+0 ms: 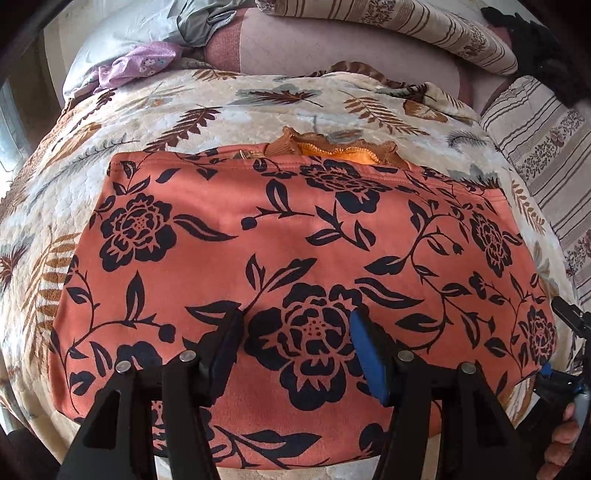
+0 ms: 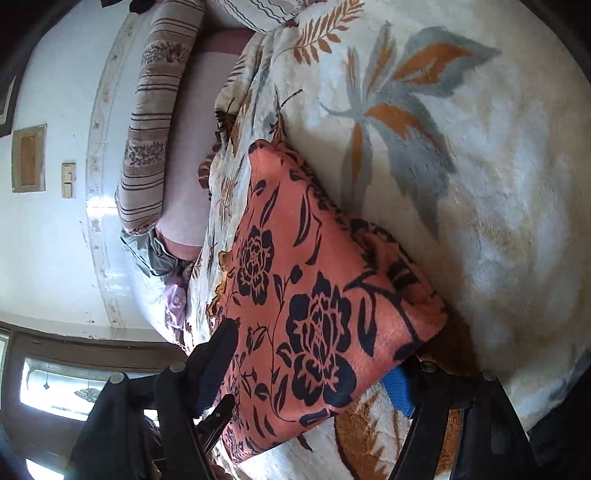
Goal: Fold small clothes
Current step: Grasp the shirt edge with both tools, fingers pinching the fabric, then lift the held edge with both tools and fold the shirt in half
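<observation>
Orange ruffled garment [image 1: 334, 149]: mostly hidden under the far edge of the folded floral cloth [image 1: 295, 240], only a frilly strip pokes out; can't tell what it is. Near edge of that cloth is covered by the left tongs [image 1: 295, 350], whose arms are cut off at the bottom. Right tongs [image 1: 570, 325] in the left view: just a sliver at the right edge, with part of a hand [image 1: 561, 443] cut off. Right view: blue pad [image 2: 399, 391] half tucked under the cloth corner, contact unclear. Purple fabric [image 1: 136, 66] and grey fabric [image 1: 203, 22] far left: bunched, unidentifiable. Black thing [image 1: 535, 40] far right: cropped.
</observation>
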### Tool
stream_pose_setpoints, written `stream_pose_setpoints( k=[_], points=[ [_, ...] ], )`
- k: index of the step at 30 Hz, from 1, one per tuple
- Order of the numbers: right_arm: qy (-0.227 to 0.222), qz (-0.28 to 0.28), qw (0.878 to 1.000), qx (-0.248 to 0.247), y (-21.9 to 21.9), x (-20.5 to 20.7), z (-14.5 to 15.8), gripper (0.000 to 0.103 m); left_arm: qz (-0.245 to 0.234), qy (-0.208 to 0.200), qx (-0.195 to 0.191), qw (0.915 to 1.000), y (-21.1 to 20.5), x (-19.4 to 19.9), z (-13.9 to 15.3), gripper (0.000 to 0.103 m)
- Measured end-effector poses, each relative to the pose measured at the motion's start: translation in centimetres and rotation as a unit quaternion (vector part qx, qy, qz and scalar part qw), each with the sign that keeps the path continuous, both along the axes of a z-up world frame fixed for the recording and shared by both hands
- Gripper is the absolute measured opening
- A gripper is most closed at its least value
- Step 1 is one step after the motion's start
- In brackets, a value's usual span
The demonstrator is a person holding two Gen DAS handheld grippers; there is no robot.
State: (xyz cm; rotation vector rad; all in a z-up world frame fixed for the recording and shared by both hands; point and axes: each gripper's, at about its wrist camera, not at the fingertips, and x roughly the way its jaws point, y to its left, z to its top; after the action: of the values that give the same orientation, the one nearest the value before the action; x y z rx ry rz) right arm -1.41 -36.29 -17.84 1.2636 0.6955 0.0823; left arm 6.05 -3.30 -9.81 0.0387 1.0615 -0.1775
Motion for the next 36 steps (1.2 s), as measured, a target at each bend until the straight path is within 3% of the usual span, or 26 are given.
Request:
stream_pose_setpoints(
  k=[4,6,10,17,20,22,23,24,28,30,32,34,36],
  points=[
    [0.006,0.008,0.999,-0.043,0.6,0.5,1.0,0.070,-0.001,-0.001,-0.002,1.0000,-0.1,-0.2,0.4,0.061],
    [0.007,0.011,0.998,-0.063,1.1,0.7,1.5,0.061,0.000,0.000,-0.009,1.0000,0.1,-0.2,0.6,0.061],
    [0.017,0.017,0.996,-0.091,1.6,1.2,1.7,0.061,-0.003,0.004,-0.004,1.0000,-0.1,-0.1,0.3,0.061],
    [0.021,0.015,0.997,-0.074,1.1,1.2,1.0,0.062,-0.003,-0.010,-0.016,0.9998,0.2,-0.8,1.4,0.061],
    [0.019,0.017,0.996,-0.089,1.3,1.3,1.3,0.062,-0.006,-0.026,0.009,0.9996,0.3,-1.3,1.1,0.061],
    [0.023,0.020,0.994,-0.101,1.4,1.6,1.3,0.050,-0.020,-0.007,0.033,0.9992,-0.2,-1.0,-0.9,0.063],
    [0.029,0.020,0.994,-0.107,1.4,1.8,1.3,0.038,-0.031,-0.034,0.050,0.9977,-0.5,-1.3,-1.0,0.065],
    [0.034,0.020,0.993,-0.108,1.3,1.8,1.2,0.035,-0.037,-0.037,0.064,0.9965,-0.8,-1.5,-0.8,0.065],
    [0.040,0.017,0.993,-0.110,1.0,1.7,1.1,0.035,-0.017,-0.031,0.017,0.9992,0.0,-1.6,1.0,0.065],
    [0.043,0.014,0.994,-0.101,0.9,1.7,1.0,0.037,-0.017,-0.040,0.028,0.9986,-0.1,-1.9,0.8,0.065],
    [0.040,0.010,0.995,-0.093,0.8,1.8,0.8,0.038,-0.032,-0.020,0.048,0.9981,-0.5,-1.5,-1.1,0.067],
    [0.037,0.016,0.993,-0.107,0.9,2.2,0.9,0.038,-0.044,-0.041,0.061,0.9964,-0.8,-1.8,-1.1,0.068],
    [0.040,0.024,0.991,-0.123,1.1,2.5,1.3,0.026,-0.038,-0.027,0.054,0.9974,-0.6,-1.5,-0.5,0.067]
  ],
)
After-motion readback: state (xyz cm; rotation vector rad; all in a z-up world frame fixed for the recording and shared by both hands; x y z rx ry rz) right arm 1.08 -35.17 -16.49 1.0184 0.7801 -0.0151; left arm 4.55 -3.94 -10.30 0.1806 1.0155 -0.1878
